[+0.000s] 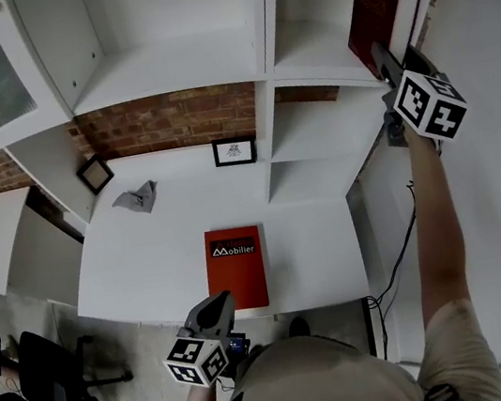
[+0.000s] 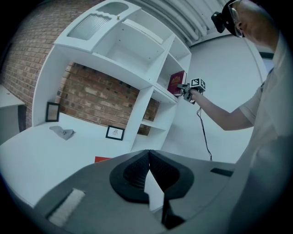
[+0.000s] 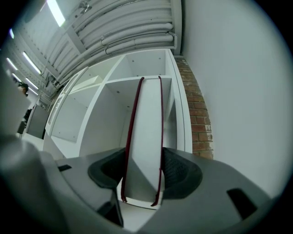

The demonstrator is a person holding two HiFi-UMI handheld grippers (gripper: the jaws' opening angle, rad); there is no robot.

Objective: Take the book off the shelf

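A dark red book (image 1: 380, 6) stands upright in the top right compartment of the white shelf unit (image 1: 265, 59), leaning against its right wall. My right gripper (image 1: 383, 63) is raised to it at arm's length. In the right gripper view the book (image 3: 144, 137) shows its white page edge between two maroon covers, and the right gripper (image 3: 143, 176) has both pads against those covers, shut on it. The left gripper view shows the same book (image 2: 176, 83) far off. My left gripper (image 1: 219, 307) hangs low at the desk's front edge, its jaws (image 2: 148, 157) shut and holding nothing.
A red book (image 1: 237, 266) lies flat on the white desk (image 1: 137, 261) near its front edge. A grey cloth (image 1: 136, 198) and two small picture frames (image 1: 235, 151) (image 1: 94, 174) sit at the back. A black chair (image 1: 45, 391) stands at the lower left. A cable (image 1: 401, 246) hangs on the right.
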